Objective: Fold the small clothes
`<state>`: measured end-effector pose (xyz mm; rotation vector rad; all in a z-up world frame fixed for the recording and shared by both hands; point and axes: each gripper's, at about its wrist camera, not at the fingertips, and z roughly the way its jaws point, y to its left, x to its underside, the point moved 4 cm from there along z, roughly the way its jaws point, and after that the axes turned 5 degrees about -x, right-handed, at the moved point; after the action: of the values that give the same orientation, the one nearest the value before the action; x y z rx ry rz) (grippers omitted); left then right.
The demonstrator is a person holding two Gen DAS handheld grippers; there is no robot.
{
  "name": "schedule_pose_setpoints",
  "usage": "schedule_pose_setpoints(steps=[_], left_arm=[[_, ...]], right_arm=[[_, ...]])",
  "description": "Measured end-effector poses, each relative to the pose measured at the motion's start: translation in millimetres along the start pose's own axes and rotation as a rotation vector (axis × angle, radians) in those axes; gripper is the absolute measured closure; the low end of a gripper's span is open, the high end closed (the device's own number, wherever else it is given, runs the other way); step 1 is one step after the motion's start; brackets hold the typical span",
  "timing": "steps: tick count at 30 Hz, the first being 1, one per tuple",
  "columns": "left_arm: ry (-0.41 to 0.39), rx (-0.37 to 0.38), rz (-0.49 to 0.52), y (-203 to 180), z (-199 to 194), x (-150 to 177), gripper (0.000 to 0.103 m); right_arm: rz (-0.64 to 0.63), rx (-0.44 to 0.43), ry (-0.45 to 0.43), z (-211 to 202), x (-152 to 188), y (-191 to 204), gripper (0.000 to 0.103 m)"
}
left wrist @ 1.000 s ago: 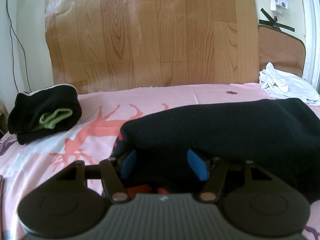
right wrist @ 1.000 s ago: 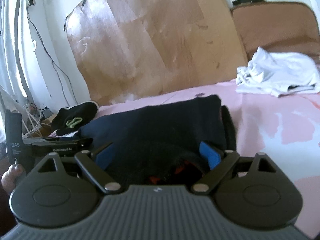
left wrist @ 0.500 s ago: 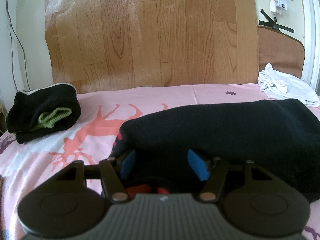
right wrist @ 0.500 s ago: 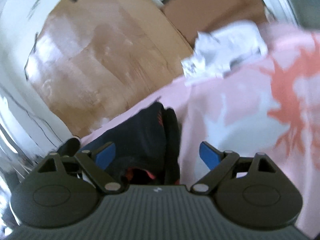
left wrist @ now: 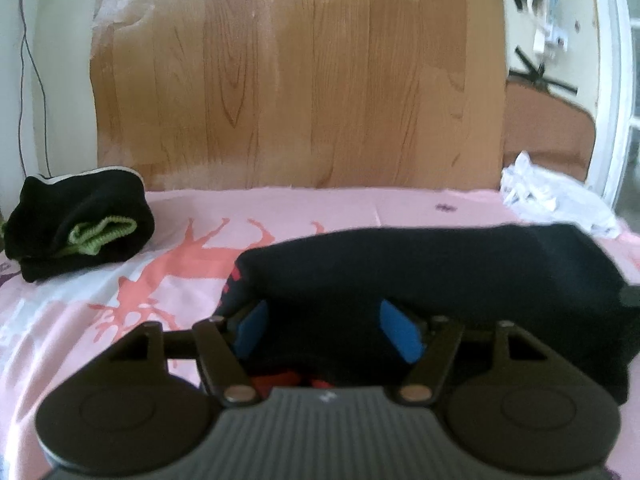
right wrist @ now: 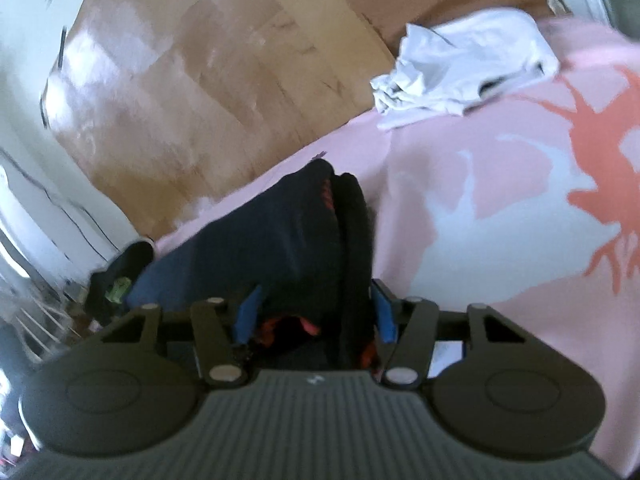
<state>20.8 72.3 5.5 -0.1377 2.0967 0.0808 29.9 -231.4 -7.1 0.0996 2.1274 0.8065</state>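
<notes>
Left wrist view: the left hand-held gripper (left wrist: 326,330) has its blue pads pressed into the near edge of a black garment (left wrist: 440,276) lying on the pink bed sheet (left wrist: 120,320); a folded black bundle (left wrist: 76,228) sits far left, white clothes (left wrist: 556,204) far right.

Right wrist view: the right hand-held gripper (right wrist: 316,312) is clamped on the black garment's (right wrist: 280,240) bunched end; white clothes (right wrist: 460,68) lie ahead to the right.

Your left wrist view sat low and level, close behind the dark garment (left wrist: 460,276), facing the wood-grain panel (left wrist: 300,80). Your right view tilted, sharing that garment (right wrist: 280,240) and panel (right wrist: 200,80).
</notes>
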Motion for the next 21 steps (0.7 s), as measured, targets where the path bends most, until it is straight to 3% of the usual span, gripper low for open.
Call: schedule_pose_setpoints(steps=[5, 8, 9, 11, 15, 18, 21], left_arm=[[-0.048, 0.063, -0.078, 12, -10, -3, 0.031], [-0.04, 0.096, -0.088, 12, -8, -5, 0.036], [-0.019, 0.095, -0.073, 9, -5, -5, 0.04], [0.048, 0.076, -0.018, -1, 6, -3, 0.056], [0.073, 0.054, 0.029, -9, 12, -2, 0.057], [0.085, 0.122, -0.061, 10, 4, -7, 0.057], [0.013, 0.174, -0.218, 50, -21, -20, 0.053]], right_arm=[[0.014, -0.005, -0.007, 1, -3, -7, 0.047], [-0.011, 0.018, 0.0, 0, -4, -2, 0.07], [-0.004, -0.004, -0.004, -2, -5, 2, 0.073], [-0.01, -0.076, -0.026, -7, -13, 18, 0.075], [-0.078, -0.232, -0.023, -7, -32, 72, 0.076], [-0.164, -0.315, 0.019, 10, -39, 118, 0.076], [-0.26, -0.383, 0.078, 35, -35, 164, 0.077]])
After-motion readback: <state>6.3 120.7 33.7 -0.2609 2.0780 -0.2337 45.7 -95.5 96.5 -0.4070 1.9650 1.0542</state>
